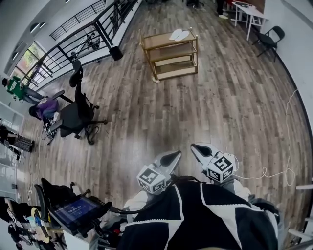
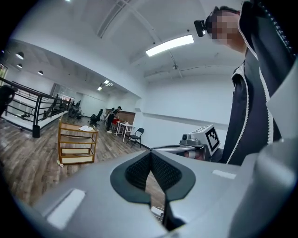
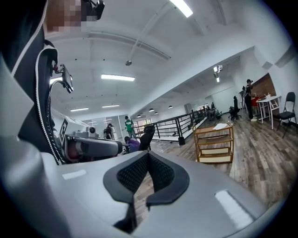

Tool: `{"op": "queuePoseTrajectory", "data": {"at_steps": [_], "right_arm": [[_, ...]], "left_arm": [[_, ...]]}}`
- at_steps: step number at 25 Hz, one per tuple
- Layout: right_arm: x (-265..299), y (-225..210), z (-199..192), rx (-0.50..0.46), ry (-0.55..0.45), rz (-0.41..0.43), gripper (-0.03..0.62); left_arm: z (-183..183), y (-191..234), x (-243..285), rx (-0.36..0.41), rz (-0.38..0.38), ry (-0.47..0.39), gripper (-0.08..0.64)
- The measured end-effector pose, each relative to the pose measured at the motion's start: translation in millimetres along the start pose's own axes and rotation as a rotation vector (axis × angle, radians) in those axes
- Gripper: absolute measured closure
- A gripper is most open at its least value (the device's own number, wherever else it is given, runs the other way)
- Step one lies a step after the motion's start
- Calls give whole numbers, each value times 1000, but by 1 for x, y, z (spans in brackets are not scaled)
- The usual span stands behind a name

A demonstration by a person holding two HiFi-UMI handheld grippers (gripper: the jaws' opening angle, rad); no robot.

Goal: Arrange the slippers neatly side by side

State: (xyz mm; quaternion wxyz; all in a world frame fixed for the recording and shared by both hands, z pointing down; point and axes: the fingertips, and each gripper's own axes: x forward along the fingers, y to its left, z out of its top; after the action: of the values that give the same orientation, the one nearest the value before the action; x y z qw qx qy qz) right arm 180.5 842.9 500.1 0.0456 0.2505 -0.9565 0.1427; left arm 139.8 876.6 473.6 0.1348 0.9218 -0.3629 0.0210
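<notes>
Two pale slippers (image 1: 178, 34) lie side by side on the top shelf of a wooden rack (image 1: 169, 53) far across the room; the left gripper view also shows them as slippers (image 2: 86, 128), and the right gripper view as slippers (image 3: 220, 126). My left gripper (image 1: 177, 155) and right gripper (image 1: 194, 146) are held close to my body, well short of the rack, both pointing roughly level toward it. Each is shut with nothing between its pads, which meet at the tips. In each gripper view the other gripper shows beside it.
A black office chair (image 1: 78, 112) stands at the left, with a railing (image 1: 83, 34) behind it. A white table (image 1: 248, 14) and a folding chair (image 1: 270, 39) are at the far right. A white cable (image 1: 274, 171) lies on the wooden floor near my right side. A screen (image 1: 76, 211) sits at my lower left.
</notes>
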Motion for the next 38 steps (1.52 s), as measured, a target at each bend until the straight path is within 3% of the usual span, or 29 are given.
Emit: {"op": "queuePoseTrajectory", "data": {"at_steps": [11,24,38], "right_arm": [[54,-36,6,25,16,-87,588],[174,-59,46,8,-12,-97,588],[235,-80,72,24,-24,-114,588]], "left_arm": [[9,60,25,-15,-126,18,546],[45,180,15,0,-145,-1,546],[62,236,24,-10,-205,-31,546]]}}
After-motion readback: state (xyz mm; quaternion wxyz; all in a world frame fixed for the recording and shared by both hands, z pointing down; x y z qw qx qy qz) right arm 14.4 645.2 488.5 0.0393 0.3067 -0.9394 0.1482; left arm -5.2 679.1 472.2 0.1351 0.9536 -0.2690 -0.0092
